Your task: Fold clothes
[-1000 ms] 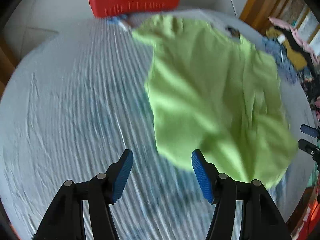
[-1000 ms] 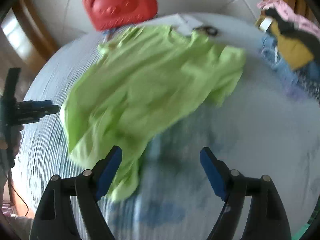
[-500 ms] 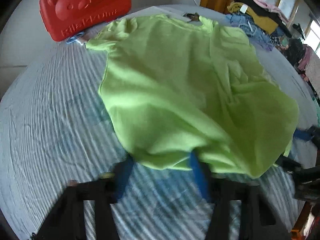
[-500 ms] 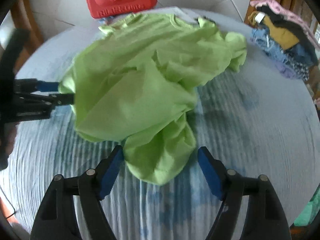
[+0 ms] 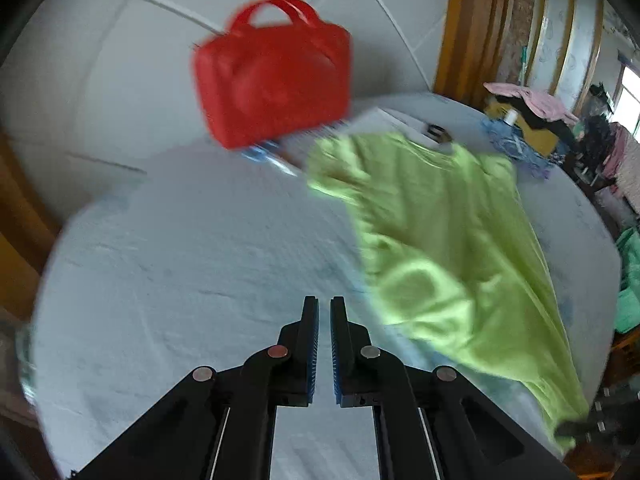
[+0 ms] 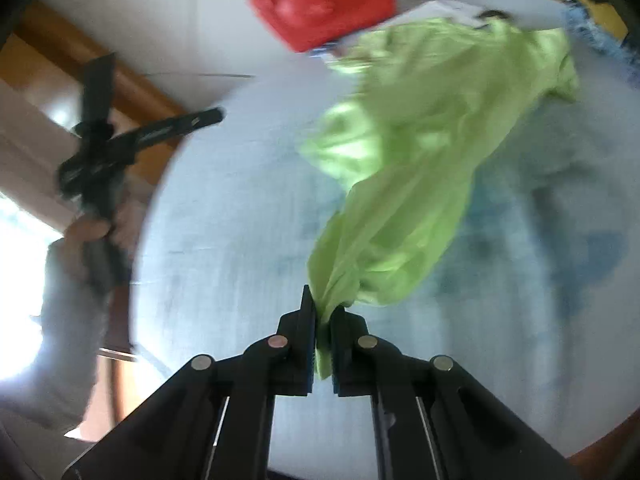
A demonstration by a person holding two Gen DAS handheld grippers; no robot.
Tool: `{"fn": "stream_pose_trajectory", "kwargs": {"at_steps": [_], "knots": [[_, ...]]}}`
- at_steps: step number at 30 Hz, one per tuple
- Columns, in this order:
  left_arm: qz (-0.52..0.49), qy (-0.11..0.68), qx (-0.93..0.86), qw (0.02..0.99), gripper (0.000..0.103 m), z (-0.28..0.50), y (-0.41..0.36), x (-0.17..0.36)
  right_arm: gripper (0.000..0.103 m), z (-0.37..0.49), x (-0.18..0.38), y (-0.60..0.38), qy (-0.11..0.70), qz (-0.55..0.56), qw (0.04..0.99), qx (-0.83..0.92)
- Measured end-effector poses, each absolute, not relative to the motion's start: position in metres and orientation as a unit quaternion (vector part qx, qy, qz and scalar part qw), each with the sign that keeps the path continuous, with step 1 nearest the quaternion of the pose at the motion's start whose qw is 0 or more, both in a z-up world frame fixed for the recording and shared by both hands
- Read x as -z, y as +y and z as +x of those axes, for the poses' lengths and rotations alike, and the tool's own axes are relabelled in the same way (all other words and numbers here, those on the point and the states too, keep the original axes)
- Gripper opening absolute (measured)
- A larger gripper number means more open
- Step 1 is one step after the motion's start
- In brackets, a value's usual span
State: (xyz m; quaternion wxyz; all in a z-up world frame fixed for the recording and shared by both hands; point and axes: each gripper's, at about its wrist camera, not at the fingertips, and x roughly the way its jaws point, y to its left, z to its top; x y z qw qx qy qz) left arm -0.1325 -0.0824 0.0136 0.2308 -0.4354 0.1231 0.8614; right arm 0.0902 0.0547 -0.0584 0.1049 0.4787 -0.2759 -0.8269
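A lime-green T-shirt [image 5: 448, 240] lies rumpled on the round table covered in pale blue cloth [image 5: 180, 280]. My right gripper [image 6: 323, 312] is shut on the shirt's near hem [image 6: 384, 216] and pulls it into a bunched strand toward me. My left gripper [image 5: 324, 304] is shut with nothing between its blue pads, over bare cloth left of the shirt. In the right wrist view the left gripper [image 6: 168, 128] shows at the left, held by a hand, apart from the shirt.
A red plastic case [image 5: 272, 84] with a handle stands at the table's far edge. A pile of clothes [image 5: 528, 116] sits at the far right. A wooden door frame [image 5: 452, 20] rises behind. Teal fabric [image 5: 628, 280] hangs at the right.
Both grippers closed from open. The right one took hold of the shirt's hem and drew it toward me. The left one let the shirt pass and now sits beside it, empty.
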Motion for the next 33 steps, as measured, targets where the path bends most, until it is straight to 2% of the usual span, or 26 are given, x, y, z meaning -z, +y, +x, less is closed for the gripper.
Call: {"fn": "stream_pose_trajectory", "kwargs": {"at_steps": [2, 5, 11, 13, 15, 17, 19, 21, 23, 26, 28, 29, 30, 31, 32, 33], "knots": [[-0.434, 0.136, -0.860, 0.233, 0.006, -0.135, -0.108, -0.021, 0.006, 0.093, 0.056, 0.027, -0.275, 0.470, 0.088, 0.835], [-0.446, 0.145, -0.847, 0.250, 0.008, -0.129, -0.139, -0.015, 0.006, 0.103, 0.059, 0.009, -0.274, 0.462, 0.013, 0.843], [-0.492, 0.149, -0.805, 0.295, 0.016, -0.122, -0.125, 0.030, 0.006, 0.157, 0.039, 0.068, -0.252, 0.441, -0.180, 0.843], [-0.501, 0.146, -0.793, 0.314, 0.023, -0.119, -0.105, 0.046, 0.006, 0.172, 0.032, 0.092, -0.247, 0.436, -0.223, 0.836], [-0.505, 0.149, -0.784, 0.330, 0.040, -0.119, -0.079, 0.060, 0.006, 0.179, 0.032, 0.112, -0.248, 0.436, -0.233, 0.833], [-0.506, 0.148, -0.780, 0.338, 0.052, -0.121, -0.056, 0.072, 0.009, 0.174, 0.036, 0.119, -0.242, 0.444, -0.232, 0.831], [-0.508, 0.143, -0.777, 0.344, 0.056, -0.126, -0.035, 0.084, 0.018, 0.170, 0.041, 0.120, -0.238, 0.453, -0.225, 0.829], [-0.514, 0.149, -0.771, 0.346, 0.056, -0.132, -0.012, 0.098, 0.043, 0.164, 0.051, 0.122, -0.235, 0.458, -0.220, 0.829], [-0.520, 0.161, -0.765, 0.343, 0.056, -0.136, 0.008, 0.112, 0.058, 0.159, 0.061, 0.124, -0.231, 0.462, -0.215, 0.829], [-0.518, 0.171, -0.765, 0.342, 0.057, -0.138, 0.027, 0.129, 0.062, 0.154, 0.075, 0.122, -0.211, 0.473, -0.209, 0.829], [-0.503, 0.173, -0.770, 0.353, 0.057, -0.137, 0.037, 0.130, 0.073, 0.150, 0.084, 0.117, -0.184, 0.485, -0.209, 0.829], [-0.498, 0.172, -0.769, 0.362, 0.057, -0.137, 0.042, 0.130, 0.082, 0.146, 0.089, 0.114, -0.169, 0.492, -0.206, 0.829], [-0.493, 0.171, -0.769, 0.371, 0.049, -0.138, 0.049, 0.128, 0.082, 0.143, 0.095, 0.111, -0.153, 0.500, -0.204, 0.828], [-0.487, 0.170, -0.768, 0.379, 0.036, -0.139, 0.056, 0.126, 0.082, 0.138, 0.099, 0.109, -0.143, 0.507, -0.199, 0.827], [-0.487, 0.175, -0.764, 0.385, 0.017, -0.140, 0.064, 0.122, 0.073, 0.133, 0.102, 0.108, -0.136, 0.511, -0.186, 0.828], [-0.487, 0.175, -0.761, 0.391, 0.015, -0.142, 0.070, 0.117, 0.032, 0.126, 0.104, 0.108, -0.131, 0.518, -0.174, 0.827]]}}
